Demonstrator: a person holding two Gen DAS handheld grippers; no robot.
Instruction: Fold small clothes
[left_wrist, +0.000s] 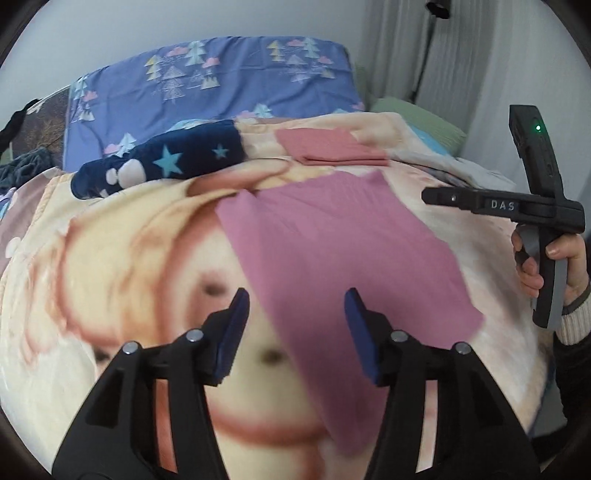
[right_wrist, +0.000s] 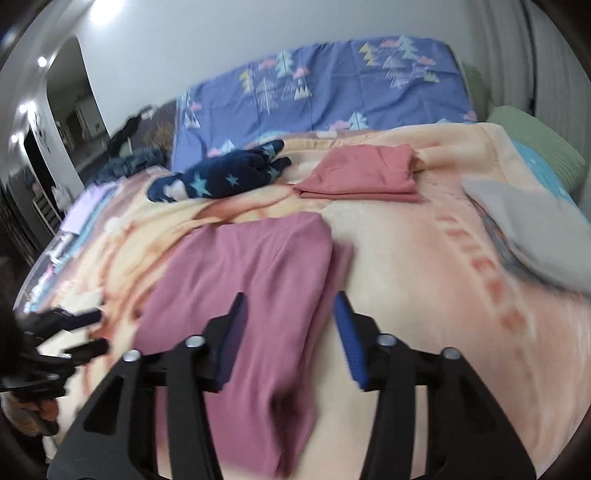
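A mauve garment (left_wrist: 332, 240) lies on the peach blanket (left_wrist: 110, 240), doubled over lengthwise with a soft ridge along its middle (right_wrist: 251, 266). My left gripper (left_wrist: 296, 298) is open over its near left part, and nothing sits between the blue pads. My right gripper (right_wrist: 290, 299) is open above the garment's near right edge, also holding nothing. In the right wrist view the left gripper (right_wrist: 88, 332) shows at the far left, jaws apart. Farther back rests a salmon garment (right_wrist: 362, 177), folded into a neat rectangle.
A navy star-print garment (right_wrist: 221, 177) lies crumpled at the back left, and a grey garment (right_wrist: 524, 229) at the right. A blue tree-print sheet (left_wrist: 207, 85) covers the far bed, with a green pillow (right_wrist: 535, 147) beside it. A hand (left_wrist: 554, 266) grips the other gripper's handle at the right edge.
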